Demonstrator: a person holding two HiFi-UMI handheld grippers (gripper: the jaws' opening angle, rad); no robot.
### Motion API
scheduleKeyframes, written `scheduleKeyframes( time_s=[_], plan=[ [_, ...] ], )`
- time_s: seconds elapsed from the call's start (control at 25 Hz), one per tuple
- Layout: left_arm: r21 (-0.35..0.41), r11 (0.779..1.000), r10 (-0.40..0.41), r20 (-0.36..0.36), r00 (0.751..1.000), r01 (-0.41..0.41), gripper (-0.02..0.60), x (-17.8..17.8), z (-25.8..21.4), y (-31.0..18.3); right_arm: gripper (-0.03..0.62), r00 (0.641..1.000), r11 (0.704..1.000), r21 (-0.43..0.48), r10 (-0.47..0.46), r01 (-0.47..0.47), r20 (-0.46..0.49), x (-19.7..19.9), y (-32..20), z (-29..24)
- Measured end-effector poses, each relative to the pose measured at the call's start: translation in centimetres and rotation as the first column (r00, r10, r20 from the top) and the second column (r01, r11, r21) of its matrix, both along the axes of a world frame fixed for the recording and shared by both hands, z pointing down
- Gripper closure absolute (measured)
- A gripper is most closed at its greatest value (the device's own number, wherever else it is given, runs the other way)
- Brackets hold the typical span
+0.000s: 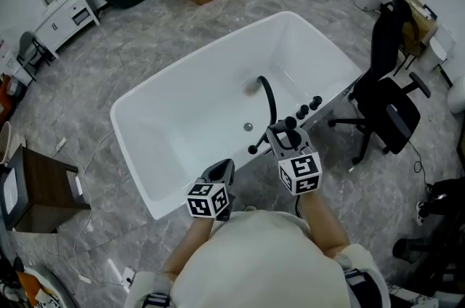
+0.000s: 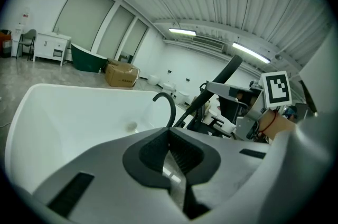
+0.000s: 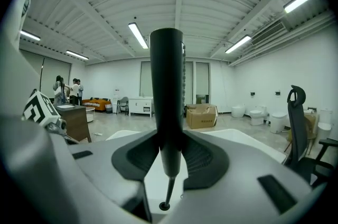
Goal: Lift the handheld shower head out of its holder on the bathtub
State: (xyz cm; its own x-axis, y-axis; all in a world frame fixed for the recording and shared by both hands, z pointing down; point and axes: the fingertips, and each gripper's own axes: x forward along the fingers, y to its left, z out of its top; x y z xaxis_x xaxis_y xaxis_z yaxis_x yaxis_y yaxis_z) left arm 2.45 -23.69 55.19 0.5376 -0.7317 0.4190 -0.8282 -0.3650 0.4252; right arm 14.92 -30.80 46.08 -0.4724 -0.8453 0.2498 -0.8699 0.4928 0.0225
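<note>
At the near rim of the white rectangular bathtub (image 1: 167, 132), the slim black stick-shaped handheld shower head (image 3: 166, 91) is shown upright, clamped between the ribbed pads of the right gripper (image 3: 169, 157). A thin black hose (image 3: 168, 188) hangs from its lower end toward the tub deck, so the head is judged to be clear of its holder, or nearly so. The left gripper (image 2: 171, 149) is seen with its jaws closed together on nothing, poised beside the right one over the rim. For a clean lift, the handle should be drawn straight up along its own axis, with the grip kept firm. The curved black spout (image 1: 270, 97) and the row of black knobs (image 1: 309, 107) lie close by and are to be avoided. Open room is offered above and over the basin, whereas a black office chair (image 1: 389, 96) crowds the right side.
</note>
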Motion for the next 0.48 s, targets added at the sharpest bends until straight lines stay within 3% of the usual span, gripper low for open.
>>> scheduleKeyframes(
  time_s=[0.48],
  plan=[
    [0.025, 1.000, 0.003, 0.009, 1.000, -0.003, 0.561, 0.2, -0.6, 0.8, 0.450, 0.998, 0.988, 0.153, -0.011, 0.002, 0.058, 0.9, 2.4, -7.3]
  ],
)
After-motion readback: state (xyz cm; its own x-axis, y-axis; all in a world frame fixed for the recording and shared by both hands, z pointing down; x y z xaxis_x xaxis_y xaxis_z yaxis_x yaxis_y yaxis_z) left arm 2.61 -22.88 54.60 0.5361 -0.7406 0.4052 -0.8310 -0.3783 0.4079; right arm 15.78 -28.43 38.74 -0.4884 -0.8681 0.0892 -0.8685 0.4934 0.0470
